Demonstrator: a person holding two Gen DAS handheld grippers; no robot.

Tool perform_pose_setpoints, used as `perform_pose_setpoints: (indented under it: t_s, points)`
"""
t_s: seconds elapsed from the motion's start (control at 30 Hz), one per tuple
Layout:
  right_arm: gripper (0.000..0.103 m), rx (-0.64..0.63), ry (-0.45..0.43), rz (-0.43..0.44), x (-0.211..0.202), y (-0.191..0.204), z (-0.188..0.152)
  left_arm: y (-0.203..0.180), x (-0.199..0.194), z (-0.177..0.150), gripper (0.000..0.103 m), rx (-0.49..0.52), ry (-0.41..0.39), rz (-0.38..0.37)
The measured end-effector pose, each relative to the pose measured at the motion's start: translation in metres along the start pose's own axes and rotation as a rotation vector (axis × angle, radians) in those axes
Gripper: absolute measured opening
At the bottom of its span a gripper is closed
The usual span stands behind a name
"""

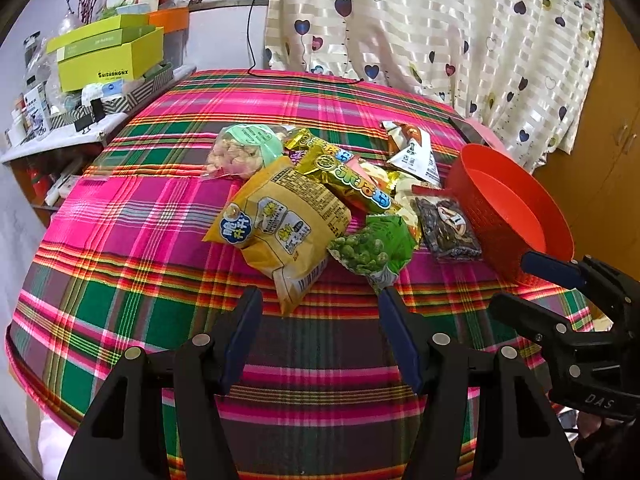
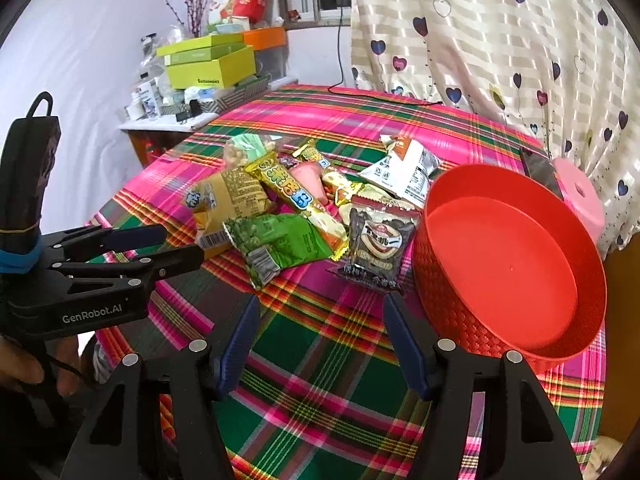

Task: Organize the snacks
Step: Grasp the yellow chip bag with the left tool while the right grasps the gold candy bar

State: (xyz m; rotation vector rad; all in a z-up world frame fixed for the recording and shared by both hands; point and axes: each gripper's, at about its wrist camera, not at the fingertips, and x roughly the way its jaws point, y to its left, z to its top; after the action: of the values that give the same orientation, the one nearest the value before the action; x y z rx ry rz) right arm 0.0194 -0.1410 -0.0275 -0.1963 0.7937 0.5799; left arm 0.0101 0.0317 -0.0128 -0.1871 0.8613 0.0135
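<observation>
**Snacks heaped beside the red basket, both jaws open and empty**

Your surface (image 1: 132, 216) wears a plaid cloth of pink, green and orange. Behind it hangs a cream curtain (image 1: 460, 28) printed with hearts, and at 10 o'clock a side shelf carries stacked yellow-green boxes (image 1: 108, 52). A black cable (image 1: 250, 28) drops down the wall onto the cloth's far edge.

The snack pile (image 1: 320, 196) lies mid-surface: a yellow bag (image 1: 280, 224), a green pea packet (image 1: 372, 248), gold wrappers (image 1: 348, 184), a dark seed packet (image 1: 448, 228) and a white pouch (image 1: 416, 152). The red basket (image 2: 508, 264) stands empty just beside the pile, at 3 o'clock from it, close against the seed packet.

Your left gripper (image 1: 320, 340) holds its jaws wide apart with nothing between them; the yellow bag and pea packet lie just ahead at 12 o'clock, not touched. Your right gripper (image 2: 320, 344) is likewise spread and empty, the seed packet ahead at 12 o'clock and the basket at 2 o'clock.
</observation>
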Motion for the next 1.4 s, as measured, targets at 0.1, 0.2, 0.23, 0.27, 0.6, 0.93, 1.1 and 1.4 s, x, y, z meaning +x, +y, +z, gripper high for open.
perform_pose_setpoints:
  t_s: [0.1, 0.2, 0.23, 0.27, 0.6, 0.93, 1.1, 1.4]
  points:
    - [0.063, -0.008, -0.003, -0.001, 0.003, 0.001, 0.004, 0.005, 0.002, 0.002, 0.061, -0.016, 0.004, -0.007]
    - [0.061, -0.014, -0.007, -0.002, 0.006, 0.002, 0.01, 0.012, 0.003, 0.004, 0.061, -0.032, 0.006, -0.012]
    - [0.06, -0.016, -0.007, -0.002, 0.008, 0.002, 0.011, 0.014, 0.004, 0.006, 0.061, -0.035, 0.005, -0.014]
    - [0.059, -0.018, -0.008, -0.001, 0.009, 0.002, 0.012, 0.015, 0.003, 0.007, 0.061, -0.038, 0.003, -0.014]
    - [0.053, -0.045, -0.004, 0.012, 0.027, 0.007, 0.029, 0.038, 0.007, 0.024, 0.061, -0.083, -0.016, -0.029]
    - [0.053, -0.071, 0.01, -0.009, 0.055, 0.009, 0.052, 0.052, 0.026, 0.044, 0.061, -0.094, -0.012, -0.068]
    - [0.053, -0.107, 0.038, -0.009, 0.077, 0.013, 0.061, 0.056, 0.034, 0.052, 0.061, -0.085, -0.013, -0.082]
    - [0.053, -0.136, 0.072, -0.013, 0.103, 0.017, 0.077, 0.066, 0.049, 0.063, 0.063, -0.07, 0.002, -0.121]
